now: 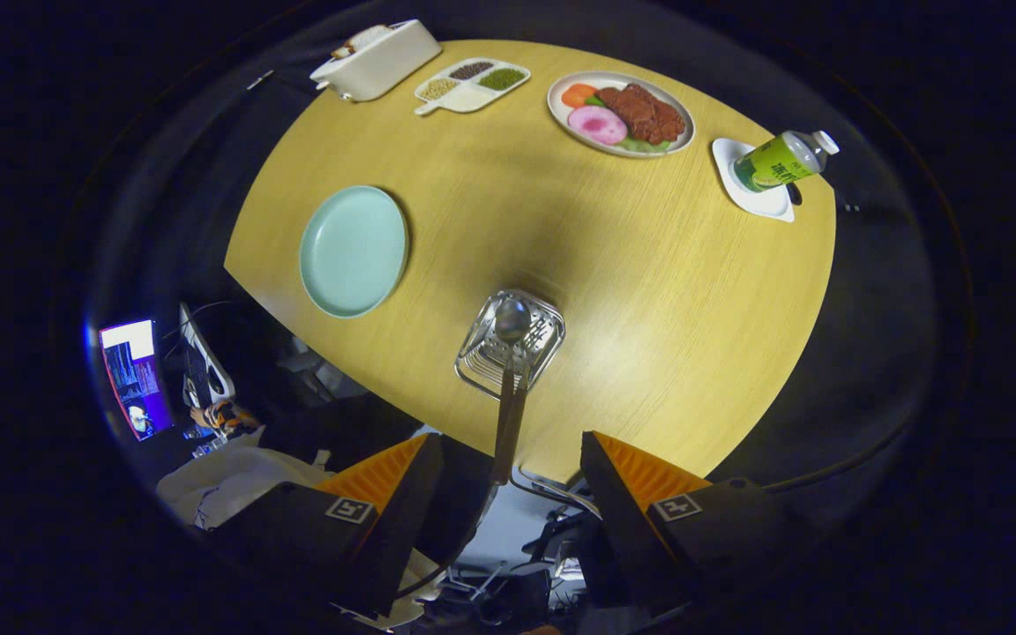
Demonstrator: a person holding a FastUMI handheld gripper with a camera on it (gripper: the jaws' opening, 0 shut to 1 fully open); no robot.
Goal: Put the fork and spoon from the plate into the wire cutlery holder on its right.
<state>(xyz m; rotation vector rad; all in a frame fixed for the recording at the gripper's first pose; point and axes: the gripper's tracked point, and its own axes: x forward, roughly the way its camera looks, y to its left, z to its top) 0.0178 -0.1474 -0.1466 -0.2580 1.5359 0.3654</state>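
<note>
Hovering high above the table (649,291), the gripper (508,481) is looking down with its fingers spread wide, pressing on nothing. A spoon (511,353) is standing in the wire cutlery holder (543,339) just ahead of the fingers, bowl up, its wooden handle running back between them without touching either. Whether the fork is in there too is impossible to tell. The plate (354,251) to the holder's left is lying bare. The spoon is likely light, stiff and slippery at the bowl; the handle is offering the better hold. The holder is sitting near the table's edge, so room behind is tightening, while open tabletop is stretching beyond.
</note>
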